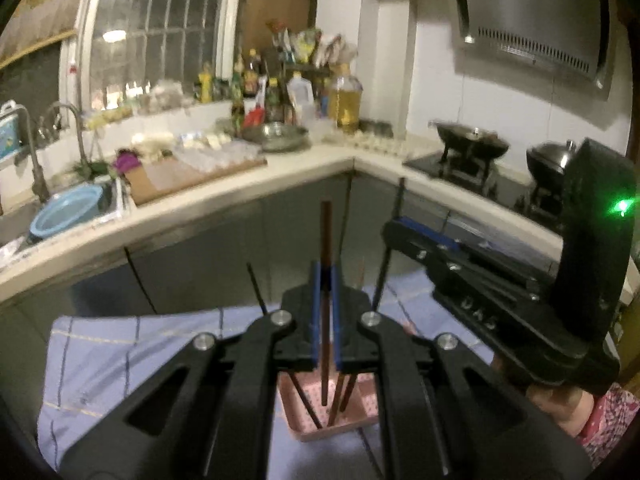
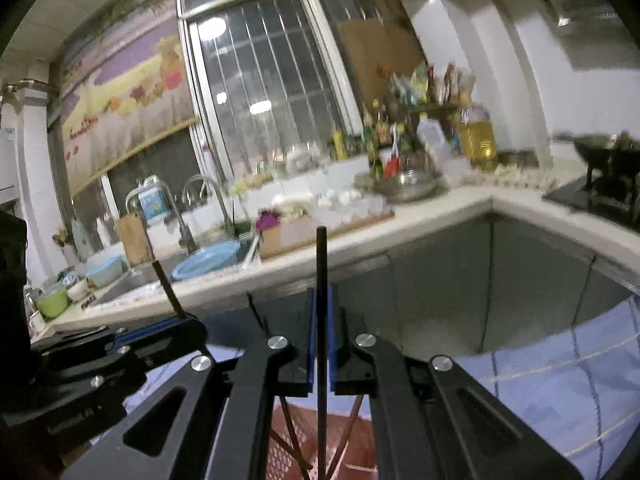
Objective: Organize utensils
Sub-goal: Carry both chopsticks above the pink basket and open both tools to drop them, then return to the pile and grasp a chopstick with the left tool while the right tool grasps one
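The left gripper (image 1: 326,280) is clamped on one upright brown chopstick (image 1: 326,236) above the pink basket (image 1: 304,426). Right of it, the right gripper (image 2: 320,312) pinches one black chopstick (image 2: 321,256) over the same basket. About four more sticks lean inside; blur and the gripper bodies hide the exact count.

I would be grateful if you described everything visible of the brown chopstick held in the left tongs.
The slim brown wooden-looking chopstick stands nearly upright, clamped between the blue pads of the shut left tongs. Its squared top rises well above the pads; its lower end hangs over the pink perforated plastic basket, among other chopsticks leaning there. Whether it touches the basket cannot be told.
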The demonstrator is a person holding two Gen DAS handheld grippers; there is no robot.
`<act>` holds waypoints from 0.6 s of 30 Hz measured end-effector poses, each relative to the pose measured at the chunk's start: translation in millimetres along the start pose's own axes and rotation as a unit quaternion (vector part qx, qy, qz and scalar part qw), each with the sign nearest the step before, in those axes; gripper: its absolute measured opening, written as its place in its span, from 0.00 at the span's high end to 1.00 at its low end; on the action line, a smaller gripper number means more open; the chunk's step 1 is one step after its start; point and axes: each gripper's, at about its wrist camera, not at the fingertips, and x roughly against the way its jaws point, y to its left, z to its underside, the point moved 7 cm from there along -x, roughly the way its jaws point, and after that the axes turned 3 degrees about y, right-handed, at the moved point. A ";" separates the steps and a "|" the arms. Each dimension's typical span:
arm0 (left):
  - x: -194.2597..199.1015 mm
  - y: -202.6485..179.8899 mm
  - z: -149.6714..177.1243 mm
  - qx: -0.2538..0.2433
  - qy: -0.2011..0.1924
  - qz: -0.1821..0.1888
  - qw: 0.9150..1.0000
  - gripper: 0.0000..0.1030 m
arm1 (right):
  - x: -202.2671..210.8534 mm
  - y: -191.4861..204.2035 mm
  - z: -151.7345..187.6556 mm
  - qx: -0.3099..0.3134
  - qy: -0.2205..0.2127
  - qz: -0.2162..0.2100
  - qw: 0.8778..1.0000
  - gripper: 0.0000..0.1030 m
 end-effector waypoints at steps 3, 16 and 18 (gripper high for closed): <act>-25.5 -0.1 22.2 0.000 0.045 -0.002 0.999 0.95 | -18.6 -3.3 28.4 -0.011 0.052 -0.005 0.999 0.95; 45.5 4.4 30.3 0.044 0.004 -0.023 0.999 0.70 | 61.6 10.1 16.8 -0.042 0.023 -0.036 0.998 0.66; 71.3 -0.2 40.9 0.047 -0.017 -0.015 0.999 0.68 | 83.3 9.9 21.8 -0.046 0.020 -0.042 0.998 0.66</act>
